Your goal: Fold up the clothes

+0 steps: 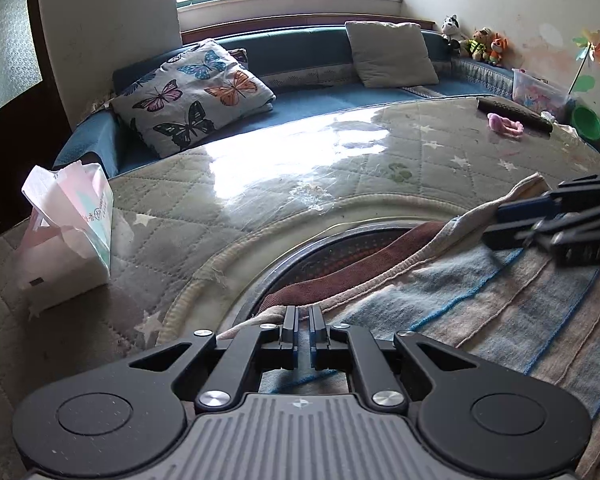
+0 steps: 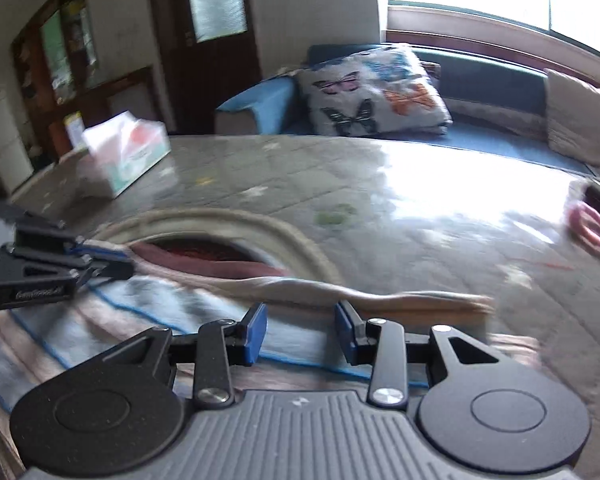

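Quilted star-print table cover (image 1: 440, 148) under glare; tissue pack (image 1: 66, 236) well left. Striped garment (image 1: 480, 292) spread at near edge. Left gripper (image 1: 303, 330) pinched shut on its hem. Right gripper (image 2: 300, 330) spread apart above cloth, blurred.

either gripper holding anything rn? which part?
Left gripper is shut on the striped garment, pinching its pale hem edge nearest that gripper. Right gripper is open above the same garment, holding nothing.

Right gripper (image 2: 300, 330), jaws apart, over striped sweater (image 2: 172, 312); left gripper (image 2: 112, 262) at its edge.
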Demonstrator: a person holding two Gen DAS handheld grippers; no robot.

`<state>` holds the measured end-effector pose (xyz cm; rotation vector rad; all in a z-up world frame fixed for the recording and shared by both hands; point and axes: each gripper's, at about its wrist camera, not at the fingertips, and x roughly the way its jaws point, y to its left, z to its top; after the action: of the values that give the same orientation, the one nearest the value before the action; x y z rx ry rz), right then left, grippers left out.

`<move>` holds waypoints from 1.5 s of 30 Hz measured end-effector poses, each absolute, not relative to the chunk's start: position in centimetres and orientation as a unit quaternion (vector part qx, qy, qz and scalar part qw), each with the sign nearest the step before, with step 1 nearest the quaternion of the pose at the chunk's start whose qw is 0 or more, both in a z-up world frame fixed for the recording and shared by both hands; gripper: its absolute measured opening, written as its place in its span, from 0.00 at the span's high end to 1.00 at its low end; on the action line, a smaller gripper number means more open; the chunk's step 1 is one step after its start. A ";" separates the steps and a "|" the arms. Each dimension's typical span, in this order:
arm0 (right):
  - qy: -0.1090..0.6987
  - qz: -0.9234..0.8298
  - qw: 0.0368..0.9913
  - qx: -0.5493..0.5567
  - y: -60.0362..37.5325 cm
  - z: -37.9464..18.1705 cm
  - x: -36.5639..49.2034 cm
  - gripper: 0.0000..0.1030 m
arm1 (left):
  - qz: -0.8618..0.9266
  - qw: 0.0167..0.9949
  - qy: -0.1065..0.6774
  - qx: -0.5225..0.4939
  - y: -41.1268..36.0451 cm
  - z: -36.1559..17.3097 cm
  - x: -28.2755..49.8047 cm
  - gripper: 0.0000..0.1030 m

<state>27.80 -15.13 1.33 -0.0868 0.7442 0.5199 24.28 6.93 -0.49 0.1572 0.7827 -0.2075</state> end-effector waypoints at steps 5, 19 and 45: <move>0.364 0.214 0.906 -0.022 -18.5 1.4 28.5 0.64 | -0.100 0.916 0.379 0.082 6.7 -0.5 24.3 0.93; 0.366 0.224 0.903 -0.022 -21.8 3.5 25.1 0.67 | -0.102 0.922 0.364 0.087 6.4 1.1 20.6 0.92; 0.352 0.224 0.905 -0.082 -24.1 2.4 15.8 0.66 | -0.031 0.936 0.350 0.017 12.4 0.8 7.3 0.90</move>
<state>15.85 -24.05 2.36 -0.1694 0.7281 0.4633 7.26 12.37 0.75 0.0350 0.7157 -0.0634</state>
